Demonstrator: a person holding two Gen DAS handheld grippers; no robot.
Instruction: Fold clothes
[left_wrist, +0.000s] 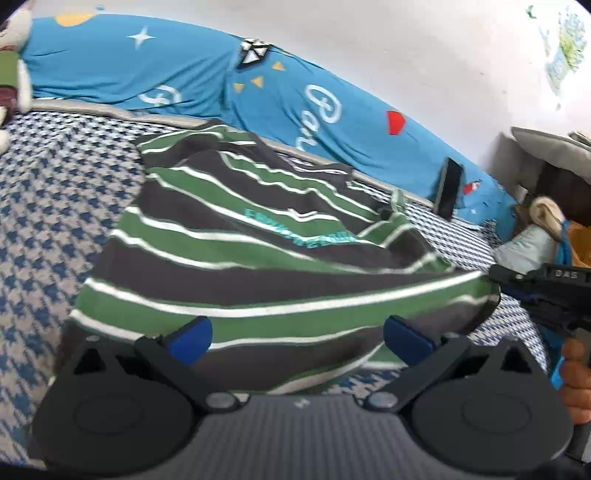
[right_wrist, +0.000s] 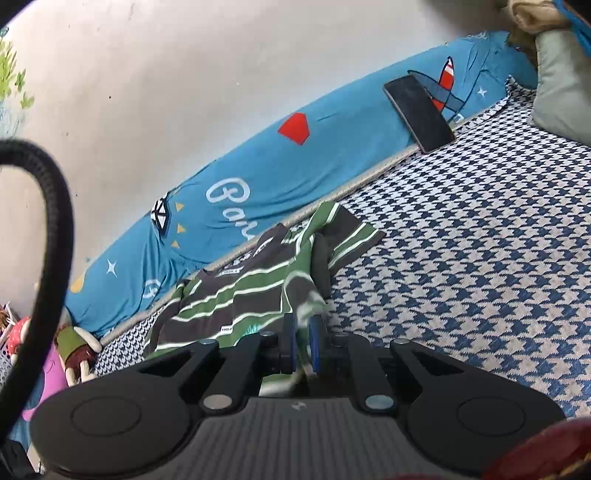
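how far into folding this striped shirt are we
Early on. Done: the striped shirt lies spread on the houndstooth bed cover, one sleeve already turned in near the top. In hand: the right gripper is shut on the shirt's edge, while the left gripper is open over the hem, holding nothing. Left: the shirt is rumpled, with no neat folded shape yet, so most folds remain.

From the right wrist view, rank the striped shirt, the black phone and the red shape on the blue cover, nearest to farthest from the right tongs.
1. Striped shirt: its edge is clamped in the right tongs, centre.
2. Red shape: on the blue cover, up and behind the shirt.
3. Black phone: leaning on the cover, far upper right.
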